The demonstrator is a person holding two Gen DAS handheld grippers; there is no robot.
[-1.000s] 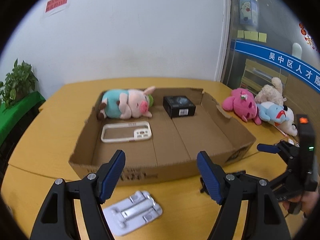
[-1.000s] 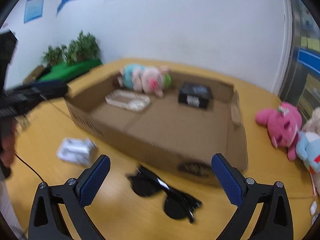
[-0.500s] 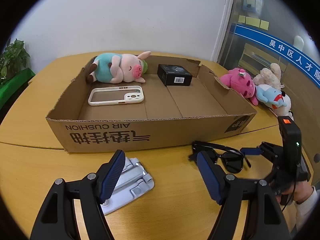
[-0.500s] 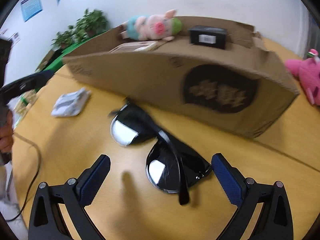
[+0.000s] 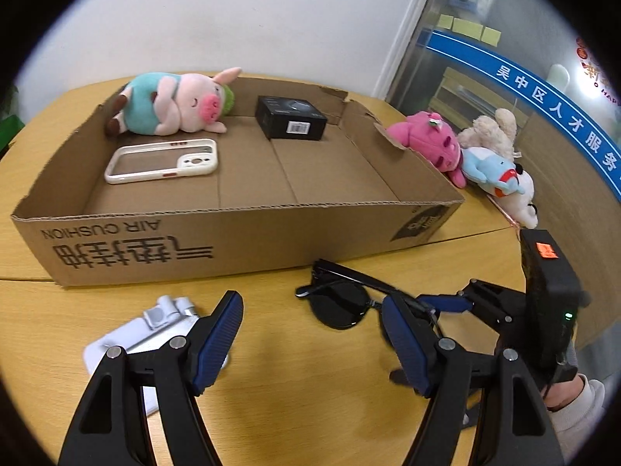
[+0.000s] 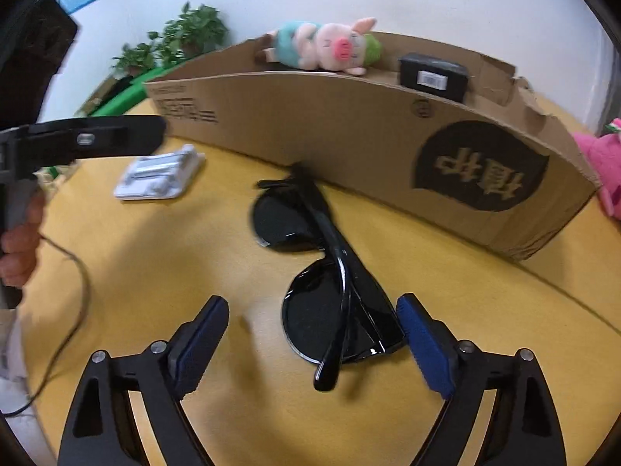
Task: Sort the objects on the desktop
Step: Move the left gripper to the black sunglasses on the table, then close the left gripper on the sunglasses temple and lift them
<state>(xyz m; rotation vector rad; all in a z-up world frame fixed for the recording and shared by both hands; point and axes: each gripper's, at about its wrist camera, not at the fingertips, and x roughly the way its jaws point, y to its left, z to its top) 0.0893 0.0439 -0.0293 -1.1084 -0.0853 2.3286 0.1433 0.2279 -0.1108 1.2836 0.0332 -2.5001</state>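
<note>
Black sunglasses (image 6: 326, 272) lie folded on the yellow table in front of the cardboard box (image 6: 349, 136). My right gripper (image 6: 314, 343) is open, its blue pads on either side of the near lens. The sunglasses also show in the left wrist view (image 5: 341, 303). My left gripper (image 5: 314, 338) is open and empty, low over the table, with a white folding stand (image 5: 155, 330) at its left finger. The box (image 5: 233, 233) holds a pig plush (image 5: 174, 103), a white phone case (image 5: 163, 161) and a small black box (image 5: 291, 122).
Pink, blue and cream plush toys (image 5: 465, 151) lie on the table right of the box. The right gripper's body (image 5: 543, 303) shows in the left wrist view. Green plants (image 6: 178, 42) stand behind the table. A cable (image 6: 73, 310) trails at the left.
Both grippers have come down toward the table in front of the box. The right gripper has closed in on the sunglasses, which now sit between its open fingers.
</note>
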